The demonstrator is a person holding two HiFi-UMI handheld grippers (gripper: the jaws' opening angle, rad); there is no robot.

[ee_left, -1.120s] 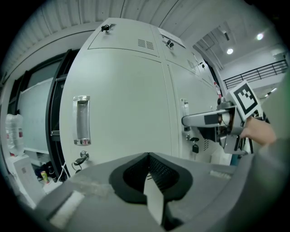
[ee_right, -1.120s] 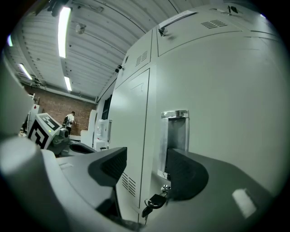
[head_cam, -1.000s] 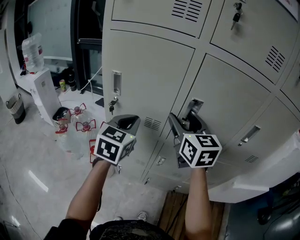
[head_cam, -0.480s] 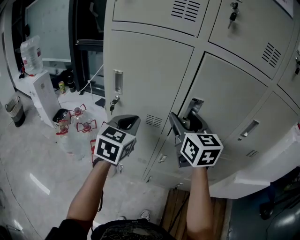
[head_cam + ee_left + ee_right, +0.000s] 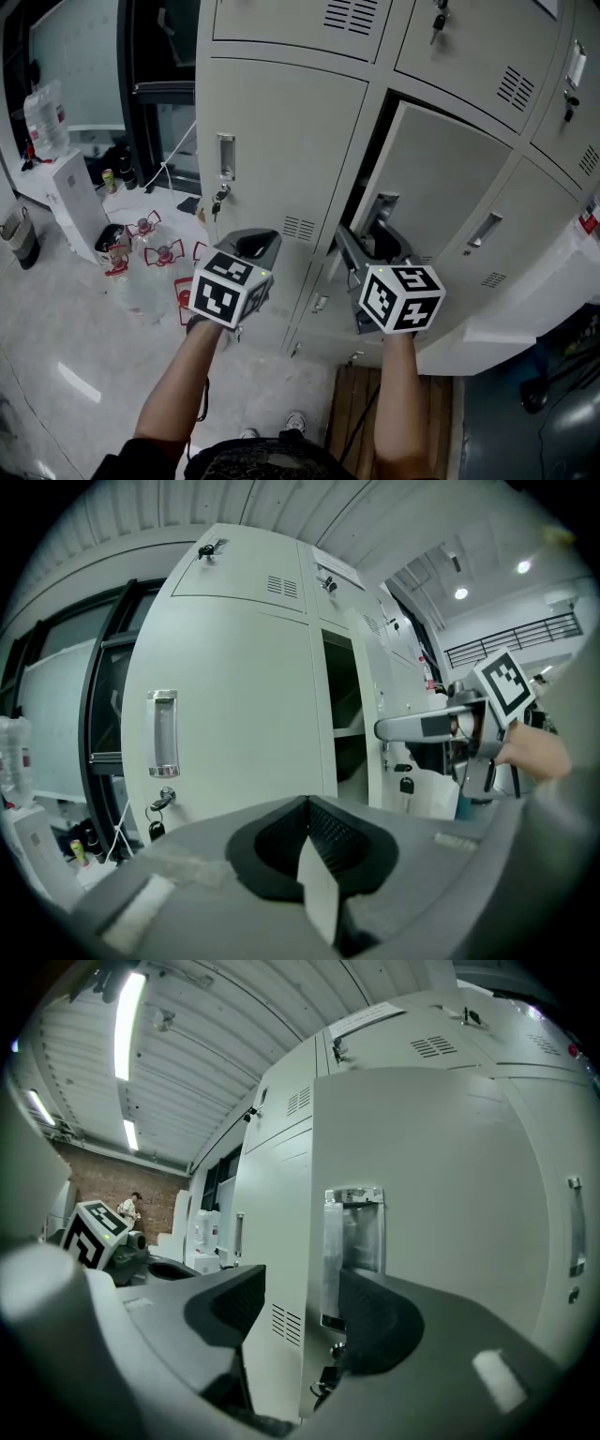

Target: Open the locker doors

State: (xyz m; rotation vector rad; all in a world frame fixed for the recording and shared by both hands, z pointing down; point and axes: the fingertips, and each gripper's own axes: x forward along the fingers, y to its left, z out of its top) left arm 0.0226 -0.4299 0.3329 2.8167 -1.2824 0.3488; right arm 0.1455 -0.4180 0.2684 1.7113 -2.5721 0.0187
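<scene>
At free edge of ajar locker door [image 5: 450, 169], our right fingers [image 5: 225, 1307] straddle it, wide, just closing, to pull; left fingers [image 5: 281, 841] together, empty.

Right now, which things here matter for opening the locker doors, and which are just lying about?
For the job:
- ajar locker door, its edge between the jaws of the right gripper, which have just been closing
- closed locker door left of it
- left gripper, shut and empty

Lying about:
- water bottles on the floor
- water dispenser
- bin

Dark gap [image 5: 373, 159] beside the ajar middle door [image 5: 441, 187], closed left door [image 5: 281, 131] flush alongside
</scene>
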